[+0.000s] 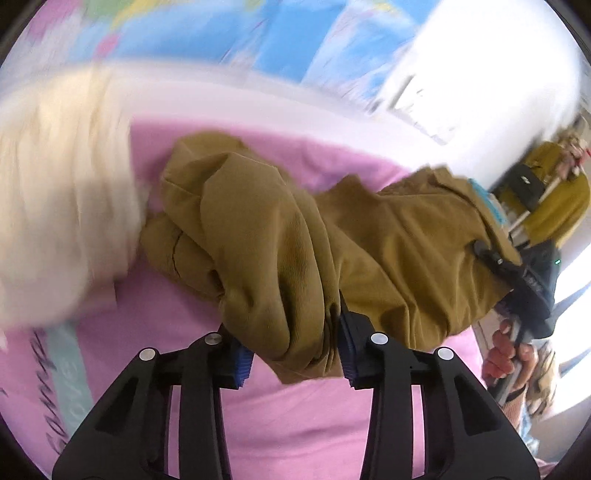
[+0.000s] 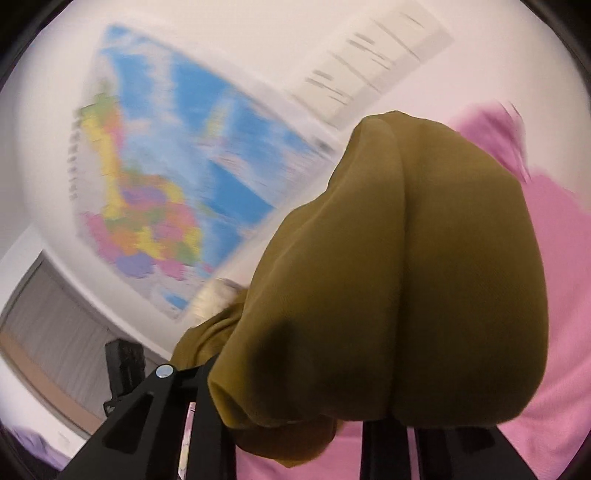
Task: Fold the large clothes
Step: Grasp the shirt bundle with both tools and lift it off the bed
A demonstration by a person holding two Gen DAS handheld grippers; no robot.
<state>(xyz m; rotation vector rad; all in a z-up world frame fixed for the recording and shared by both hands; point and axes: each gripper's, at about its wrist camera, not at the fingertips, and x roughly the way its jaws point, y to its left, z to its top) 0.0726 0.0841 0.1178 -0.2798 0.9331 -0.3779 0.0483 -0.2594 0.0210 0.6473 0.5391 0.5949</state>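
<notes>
Left wrist view, garment: we see an olive-brown corduroy garment (image 1: 295, 229) bunched in a thick roll over a pink bed sheet (image 1: 295, 424); its far end lies on the sheet toward the wall-side edge of the bed, while its near part looks lifted.
Left wrist view, left gripper: the left gripper (image 1: 295, 354) has its jaws closed on a wad of the corduroy, the blue pads pressed into it from both sides.
Left wrist view, right gripper: the right gripper (image 1: 517, 273) shows at the garment's other end toward the right side of the bed, and its black jaws seem to bite into the cloth there; the person's hand (image 1: 506, 354) holds its grip.
Left wrist view, surroundings: a blurred cream fluffy thing (image 1: 62, 206) sits on the left part of the bed, touching the garment; a world map (image 1: 295, 33) hangs beyond.
Right wrist view, garment: the corduroy fills the frame and drapes over the jaws, so we cannot tell from here alone how they stand; only one black finger (image 2: 162, 410) is clear.
Right wrist view, background: map and white wall are blurred.
Handling, our judgement: the cloth looks soft, thickish and fairly heavy, limp but not slippery; we would take hold at seams, hem corners or the waistband, not mid-bunch.
</notes>
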